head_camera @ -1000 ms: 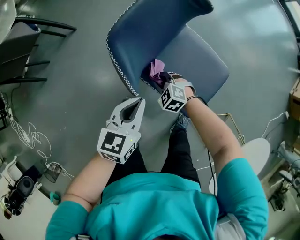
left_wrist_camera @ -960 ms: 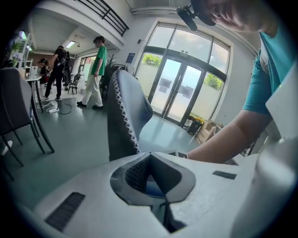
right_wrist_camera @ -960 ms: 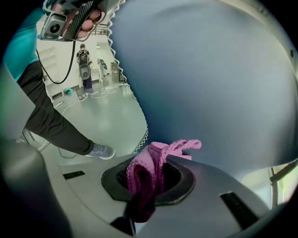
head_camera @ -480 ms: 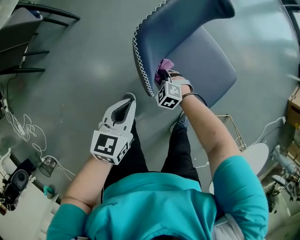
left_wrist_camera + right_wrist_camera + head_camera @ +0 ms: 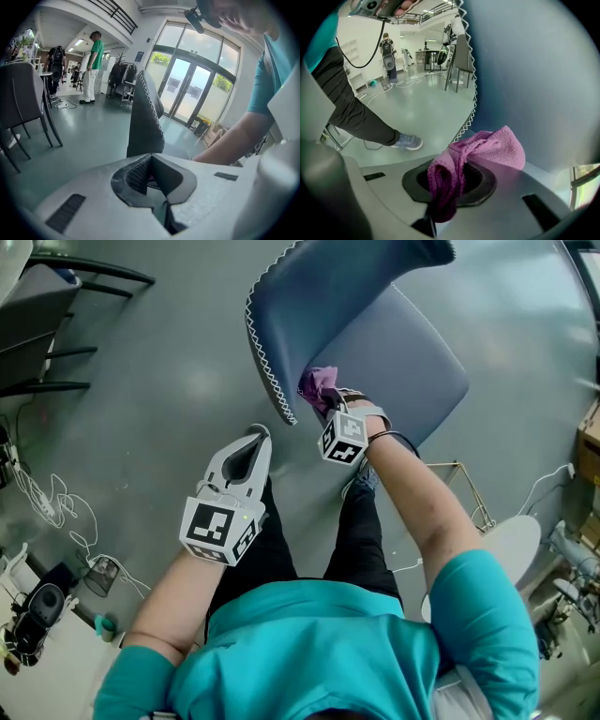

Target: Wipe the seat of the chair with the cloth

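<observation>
The right gripper (image 5: 325, 401) has its jaws pinched on a purple cloth (image 5: 319, 382), and its own view shows the cloth bunched between the jaws with a fold spilling out past the tips. The cloth sits at the near corner of the blue chair, where the seat (image 5: 417, 362) meets the backrest (image 5: 328, 296), just beside the white zigzag stitching (image 5: 265, 362) that runs along the backrest's edge. In the right gripper view the blue upholstery fills the space behind the cloth and the cloth lies close against it, though I cannot tell whether it presses on the seat or on the backrest. The left gripper (image 5: 257, 435) hangs over the grey floor (image 5: 159, 381) to the left of the chair, apart from it, with its jaws pressed together at the tips and nothing between them. Its view looks along the floor to the backrest seen edge-on, with a second, dark chair (image 5: 21, 101) at the left, a person in a green shirt (image 5: 96, 58) standing well back, and glass doors (image 5: 187, 93) beyond. The person holding the grippers wears a teal shirt (image 5: 319, 652) and black trousers (image 5: 361, 540); a grey shoe (image 5: 407, 141) rests on the floor near the chair. Loose white cables (image 5: 52, 507) lie on the floor at the far left.
</observation>
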A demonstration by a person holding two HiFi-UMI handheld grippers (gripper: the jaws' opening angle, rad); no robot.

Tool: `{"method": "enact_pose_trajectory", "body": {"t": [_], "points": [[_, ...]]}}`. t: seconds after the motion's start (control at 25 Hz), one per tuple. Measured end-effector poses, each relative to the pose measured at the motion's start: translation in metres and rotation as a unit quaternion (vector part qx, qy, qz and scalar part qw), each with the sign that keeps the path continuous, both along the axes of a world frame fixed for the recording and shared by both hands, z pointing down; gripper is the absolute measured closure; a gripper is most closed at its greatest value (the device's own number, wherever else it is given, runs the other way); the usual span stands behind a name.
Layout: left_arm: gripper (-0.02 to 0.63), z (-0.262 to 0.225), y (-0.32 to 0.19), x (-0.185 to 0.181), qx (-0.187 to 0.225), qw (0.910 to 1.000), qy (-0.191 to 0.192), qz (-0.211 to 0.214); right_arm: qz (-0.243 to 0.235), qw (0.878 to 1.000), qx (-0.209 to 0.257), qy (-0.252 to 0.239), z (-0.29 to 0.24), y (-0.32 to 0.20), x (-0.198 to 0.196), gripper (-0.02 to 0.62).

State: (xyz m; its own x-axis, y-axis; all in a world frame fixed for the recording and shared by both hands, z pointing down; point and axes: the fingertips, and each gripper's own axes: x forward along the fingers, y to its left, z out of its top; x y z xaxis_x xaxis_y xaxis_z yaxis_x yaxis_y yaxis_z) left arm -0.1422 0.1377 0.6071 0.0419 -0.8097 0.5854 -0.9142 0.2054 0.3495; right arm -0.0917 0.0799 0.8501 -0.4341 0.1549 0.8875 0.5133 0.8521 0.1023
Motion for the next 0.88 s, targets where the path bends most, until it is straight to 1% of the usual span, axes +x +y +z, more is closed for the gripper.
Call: {"method": "enact_pose_trajectory", "body": {"t": [0.2, 0.4, 0.88], "points": [[0.620, -0.002, -0.010, 0.010, -0.002, 1.0000, -0.001, 0.009, -0.001, 1.000, -0.003, 0.009, 0.001, -0.004, 0.024, 0.538], [0.620, -0.003, -0.020, 0.013, -0.003, 0.9999, -0.003, 0.014, 0.008, 1.000, -0.008, 0.015, 0.000, -0.008, 0.036, 0.538], [0.620, -0.005, -0.035, 0.041, -0.004, 0.9992, -0.002, 0.039, 0.013, 0.999, -0.017, 0.031, 0.002, -0.006, 0.084, 0.538]]}}
